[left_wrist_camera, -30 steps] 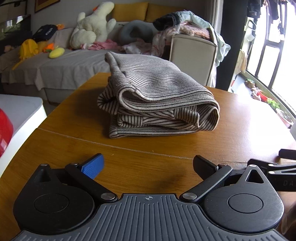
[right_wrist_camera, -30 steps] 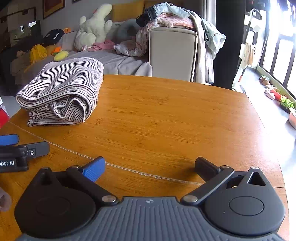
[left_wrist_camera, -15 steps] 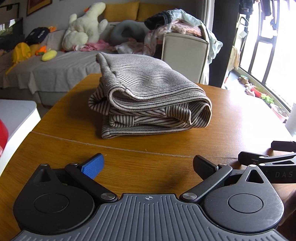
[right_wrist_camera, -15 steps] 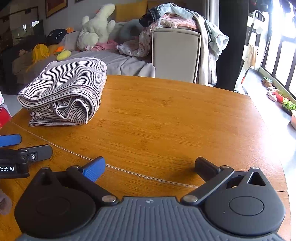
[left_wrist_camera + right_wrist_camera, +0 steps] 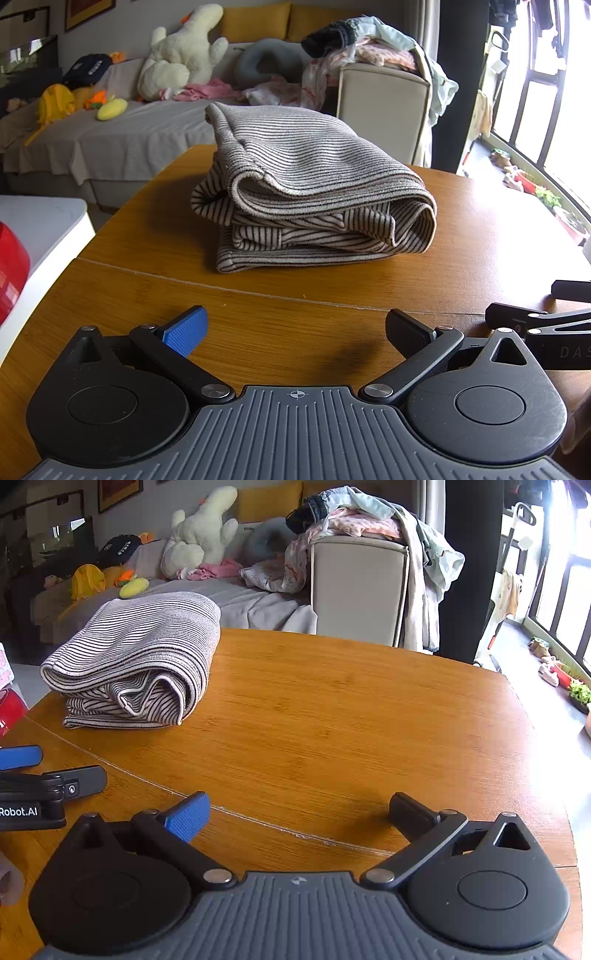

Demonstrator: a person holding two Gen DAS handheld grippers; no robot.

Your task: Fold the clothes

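A striped grey and white garment [image 5: 314, 192] lies folded in a thick stack on the wooden table [image 5: 258, 295]. It also shows in the right wrist view [image 5: 136, 661] at the table's left. My left gripper [image 5: 295, 328] is open and empty, low over the table in front of the stack. My right gripper [image 5: 299, 812] is open and empty, over bare wood to the right of the stack. The right gripper's fingers [image 5: 517, 317] show at the right edge of the left wrist view. The left gripper's fingers [image 5: 55, 775] show at the left edge of the right wrist view.
A seam [image 5: 295, 834] runs across the table. A chair [image 5: 358, 590] piled with clothes [image 5: 369, 517] stands beyond the far edge. A sofa [image 5: 129, 136] with plush toys lies behind. A white surface [image 5: 40, 229] and a red object [image 5: 11, 269] sit at the left.
Both grippers have drifted slightly, so the stack sits a little more to the right in both views. The garment itself has not moved. Both grippers stay open.
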